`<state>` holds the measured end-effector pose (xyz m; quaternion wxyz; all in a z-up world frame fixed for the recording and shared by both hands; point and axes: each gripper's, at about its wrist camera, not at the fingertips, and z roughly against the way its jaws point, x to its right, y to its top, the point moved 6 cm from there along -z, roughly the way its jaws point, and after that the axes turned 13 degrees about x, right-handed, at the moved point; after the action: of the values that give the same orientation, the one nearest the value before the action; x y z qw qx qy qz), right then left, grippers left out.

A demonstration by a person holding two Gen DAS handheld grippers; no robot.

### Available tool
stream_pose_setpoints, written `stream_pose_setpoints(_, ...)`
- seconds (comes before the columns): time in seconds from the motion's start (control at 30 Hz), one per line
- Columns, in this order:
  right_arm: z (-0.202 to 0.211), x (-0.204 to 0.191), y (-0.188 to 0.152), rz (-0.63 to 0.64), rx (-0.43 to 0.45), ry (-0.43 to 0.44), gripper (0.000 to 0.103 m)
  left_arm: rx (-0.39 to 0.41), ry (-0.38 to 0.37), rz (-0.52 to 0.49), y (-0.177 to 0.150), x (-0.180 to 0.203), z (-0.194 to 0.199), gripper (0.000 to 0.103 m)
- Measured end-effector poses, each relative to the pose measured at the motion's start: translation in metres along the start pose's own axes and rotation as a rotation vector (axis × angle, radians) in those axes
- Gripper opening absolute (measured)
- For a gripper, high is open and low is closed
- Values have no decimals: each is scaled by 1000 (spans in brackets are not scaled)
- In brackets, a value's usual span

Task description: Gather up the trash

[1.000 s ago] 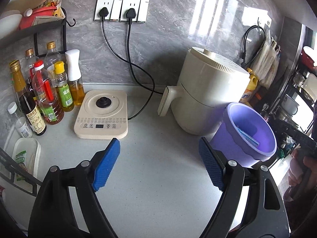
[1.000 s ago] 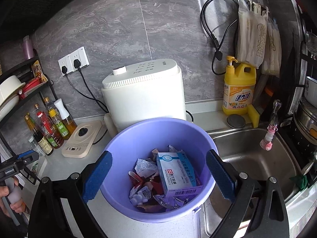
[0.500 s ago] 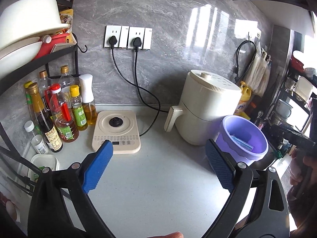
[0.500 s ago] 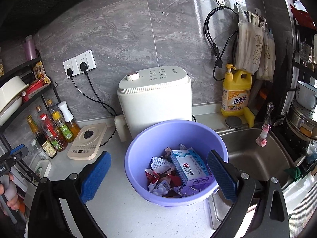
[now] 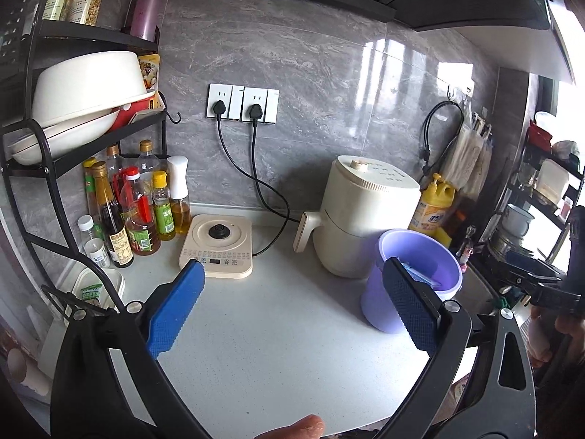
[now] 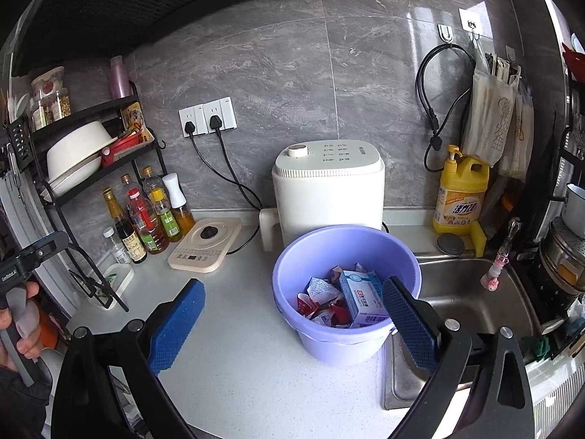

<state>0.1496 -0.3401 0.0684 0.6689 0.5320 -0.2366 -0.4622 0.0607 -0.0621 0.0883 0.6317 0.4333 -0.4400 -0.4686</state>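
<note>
While the purple bucket (image 6: 347,292) holds wrappers, left gripper (image 5: 292,303) has just spread apart, empty; right gripper (image 6: 292,322) apart, empty.

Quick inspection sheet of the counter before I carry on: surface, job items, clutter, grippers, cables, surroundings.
Surface: pale countertop, no loose trash seen on it.
Job's things: purple bucket upright beside the sink, holding a blue-and-white box and crumpled wrappers.
Clutter: air fryer, induction hob, oil bottles, yellow detergent jug.
Grippers: left gripper open after widening, nothing between its pads; right gripper open, empty.
Cables: two black cords plugged into the wall sockets; one looped cord on a hook.
Surroundings: dish rack, grey tiled wall.
</note>
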Motion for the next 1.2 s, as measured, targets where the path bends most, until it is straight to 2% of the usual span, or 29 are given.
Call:
stream_pose_setpoints(0.17, 33, -4, -20, 9, 20, 44, 95, 27, 29, -3, -11, 11, 32, 97)
stream_pose_setpoints(0.27, 45, -2, -32, 3, 9, 53, 95, -2, 35, 33, -25, 13, 44, 97)
stream_pose_setpoints(0.47, 62, -1, -45, -16, -1, 64, 95, -22, 58, 10, -39, 18, 64, 97)
stream_pose_setpoints(0.77, 66, -7, -49, -44, -36, 114, 95, -3, 75, 0, -28, 25, 74, 97)
stream_pose_setpoints(1.2, 63, -20, -52, -56, -32, 145, 95, 3, 89, -8, -19, 18, 79, 97)
